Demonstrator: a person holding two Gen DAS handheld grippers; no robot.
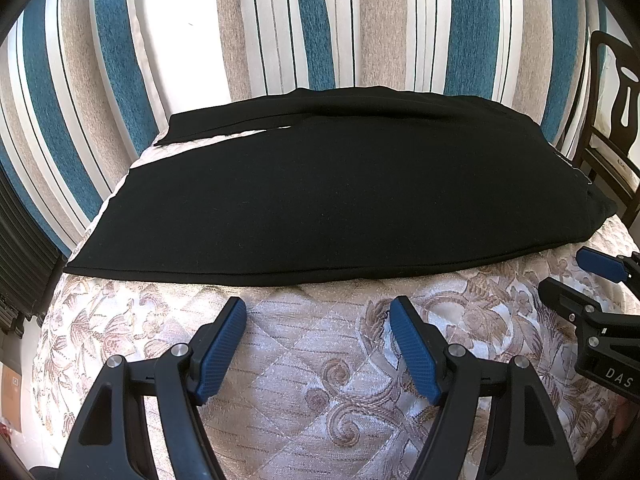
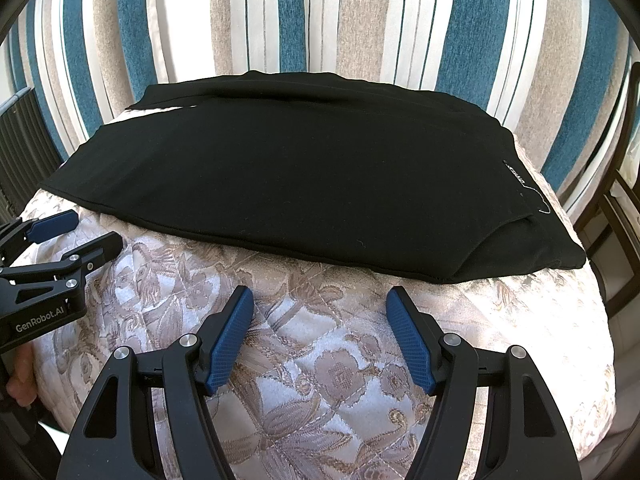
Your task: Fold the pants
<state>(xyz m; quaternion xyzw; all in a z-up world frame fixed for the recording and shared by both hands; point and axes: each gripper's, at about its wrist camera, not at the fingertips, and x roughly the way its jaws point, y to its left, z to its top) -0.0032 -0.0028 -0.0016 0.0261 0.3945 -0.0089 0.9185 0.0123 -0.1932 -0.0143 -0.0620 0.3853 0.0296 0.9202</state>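
Black pants (image 1: 320,192) lie spread flat across a quilted floral surface (image 1: 320,360), waistband end to the right, leg ends to the left with a narrow gap between the legs at the far left. They also show in the right wrist view (image 2: 300,184), with a small white label (image 2: 516,176) near the right end. My left gripper (image 1: 318,312) is open and empty, a little short of the pants' near edge. My right gripper (image 2: 320,304) is open and empty, also just short of the near edge. Each gripper shows in the other's view, the right (image 1: 576,276) and the left (image 2: 86,230).
A striped blue, beige and white curtain (image 1: 320,24) hangs behind the surface. A dark wooden chair (image 1: 612,120) stands at the right. A dark ribbed object (image 1: 24,240) sits at the left edge.
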